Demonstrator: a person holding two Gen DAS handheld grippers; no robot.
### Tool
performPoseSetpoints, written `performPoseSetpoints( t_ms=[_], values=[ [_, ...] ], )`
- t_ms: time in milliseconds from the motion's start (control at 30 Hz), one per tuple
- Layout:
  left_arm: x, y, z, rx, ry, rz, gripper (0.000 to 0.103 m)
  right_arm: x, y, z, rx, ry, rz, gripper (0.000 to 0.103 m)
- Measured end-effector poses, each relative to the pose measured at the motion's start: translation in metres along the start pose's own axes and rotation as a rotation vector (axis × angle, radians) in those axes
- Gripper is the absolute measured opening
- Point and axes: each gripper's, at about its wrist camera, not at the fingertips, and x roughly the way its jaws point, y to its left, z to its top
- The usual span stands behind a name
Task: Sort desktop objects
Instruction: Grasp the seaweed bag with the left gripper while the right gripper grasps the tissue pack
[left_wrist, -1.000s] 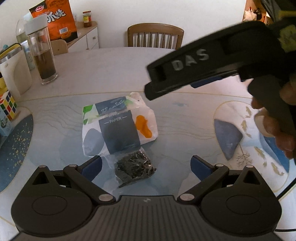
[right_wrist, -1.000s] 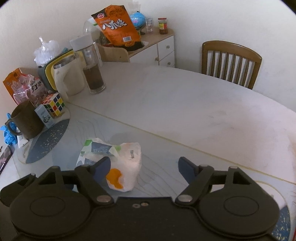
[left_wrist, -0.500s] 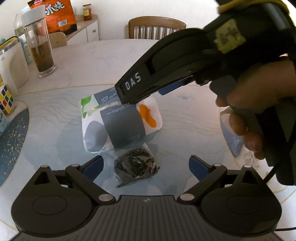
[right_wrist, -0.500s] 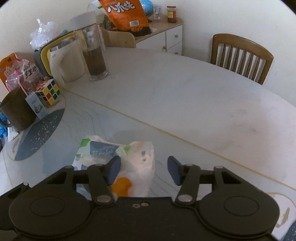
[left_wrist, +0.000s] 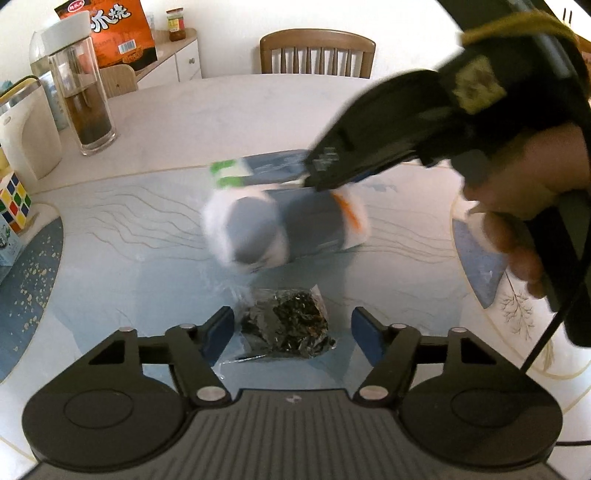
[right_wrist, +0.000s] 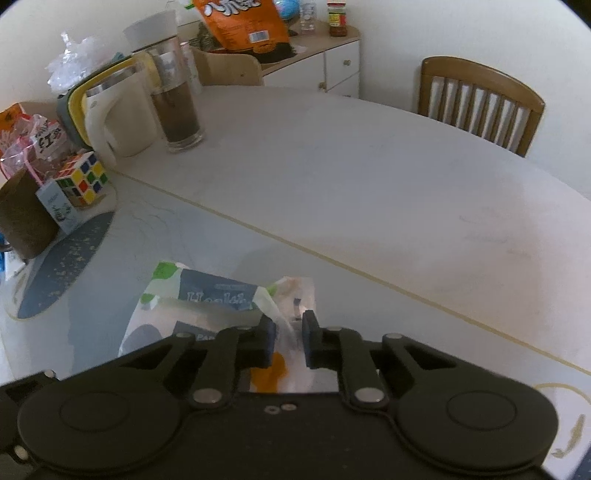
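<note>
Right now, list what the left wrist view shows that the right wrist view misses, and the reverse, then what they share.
Only the left wrist view shows the small bag of dark bits lying between the open left gripper's fingers, and the person's right hand on the handle.

Only the right wrist view shows the brown mug and the right gripper pinching the tissue pack's wrapper.

Both show the tissue pack, Rubik's cube, glass tea bottle, white kettle and wooden chair.

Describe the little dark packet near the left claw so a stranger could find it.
On the round table's blue-patterned glass mat, look nearest the open left claw. The small clear plastic packet of black dried bits lies there, darker and much smaller than the white tissue pack behind it.
</note>
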Motion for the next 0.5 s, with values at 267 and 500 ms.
performPoseSetpoints(
  t_ms=[267, 500],
  values=[
    [-0.001, -0.003, 0.001, 0.015, -0.013, -0.004, 0.045, -0.019, -0.039, -0.014, 0.090, -0.004, -0.084, 0.010],
    [-0.003, -0.004, 0.002, 0.015, -0.012, -0.013, 0.042, -0.043, -0.066, -0.038, 0.153, -0.005, -0.137, 0.010]
  ],
)
